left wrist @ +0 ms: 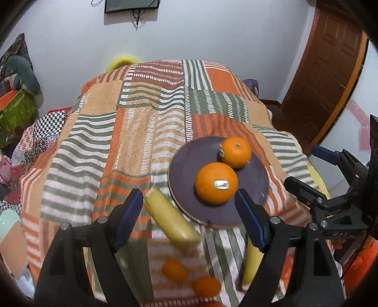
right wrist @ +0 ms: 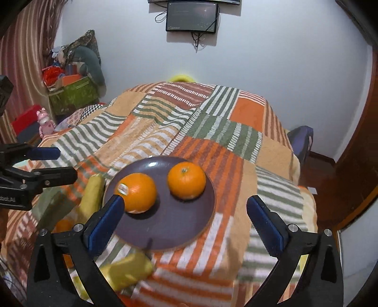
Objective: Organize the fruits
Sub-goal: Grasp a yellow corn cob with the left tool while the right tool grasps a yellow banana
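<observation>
A dark purple plate (left wrist: 189,165) (right wrist: 170,226) lies on the striped cloth and carries two oranges. In the left wrist view the stickered orange (left wrist: 216,183) is nearer and the other orange (left wrist: 236,152) lies behind it. In the right wrist view they sit side by side (right wrist: 138,192) (right wrist: 186,180). Two yellow bananas (left wrist: 172,222) (left wrist: 252,264) and two small mandarins (left wrist: 174,270) (left wrist: 206,285) lie on the cloth near the plate's front. My left gripper (left wrist: 189,200) hangs open above the plate's near edge, holding nothing. My right gripper (right wrist: 185,203) stands wide open over the plate, also holding nothing.
The patchwork striped cloth (right wrist: 236,146) drapes over the table and falls off at the edges. A green box (right wrist: 73,94) with clutter and a pink toy (right wrist: 46,124) stand at the left. A wooden door (left wrist: 330,70) is at the right, a screen (right wrist: 191,16) on the wall.
</observation>
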Motion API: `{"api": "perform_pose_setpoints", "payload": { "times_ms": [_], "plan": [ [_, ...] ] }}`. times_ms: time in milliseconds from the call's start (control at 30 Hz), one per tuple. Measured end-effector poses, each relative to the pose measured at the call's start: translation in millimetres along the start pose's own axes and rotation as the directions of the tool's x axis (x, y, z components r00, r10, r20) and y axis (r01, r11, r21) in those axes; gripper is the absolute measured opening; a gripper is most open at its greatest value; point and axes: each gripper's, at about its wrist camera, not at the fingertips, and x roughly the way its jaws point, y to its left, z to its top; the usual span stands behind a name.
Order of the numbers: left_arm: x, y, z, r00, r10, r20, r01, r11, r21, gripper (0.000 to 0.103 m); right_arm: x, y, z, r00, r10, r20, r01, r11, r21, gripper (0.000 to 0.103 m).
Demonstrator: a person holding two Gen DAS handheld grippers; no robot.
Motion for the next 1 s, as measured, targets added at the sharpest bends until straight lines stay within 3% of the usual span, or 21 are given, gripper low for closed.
{"api": "perform_pose_setpoints", "payload": {
  "times_ms": [233,467,633,733,833,1000],
  "plan": [
    [-29.8,-14.7,-34.8,1.000,0.001,0.003,-0.001,1.000,0.022,0.084,-13.5,6.8,-26.3,0.998,0.040,-0.052,-0.038,0.999,0.036,0.103],
    [-32.2,-23.0,-73.1,0.997,-0.029,-0.070,0.029,1.000,0.007,0.085,-18.5,14.2,-57.5,0.991,0.097,-0.096,-0.088,0.992,0.094,0.101],
    [-29.2,-33.9,-95.1,0.995,-0.033,-0.098,0.034,0.999,0.010,0.085,-21.9,21.8,-77.5,0.986,0.109,-0.128,-0.100,0.992,0.078,0.069],
    [-26.6,-45.8,-102.4,0.992,-0.066,-0.110,0.068,0.997,0.019,0.085,-24.0,20.4,-88.1,0.983,0.107,-0.149,-0.095,0.992,0.084,0.058],
    [-20.6,-60.1,-105.7,0.987,-0.094,-0.131,0.100,0.994,0.044,0.076,-29.6,12.6,-94.9,0.982,0.117,-0.150,-0.101,0.989,0.109,0.053],
    [-6.3,-79.5,-109.9,0.981,-0.096,-0.168,0.115,0.988,0.105,0.060,-35.9,0.6,-100.8,0.981,0.122,-0.149,-0.101,0.985,0.141,0.052]
  ]
}}
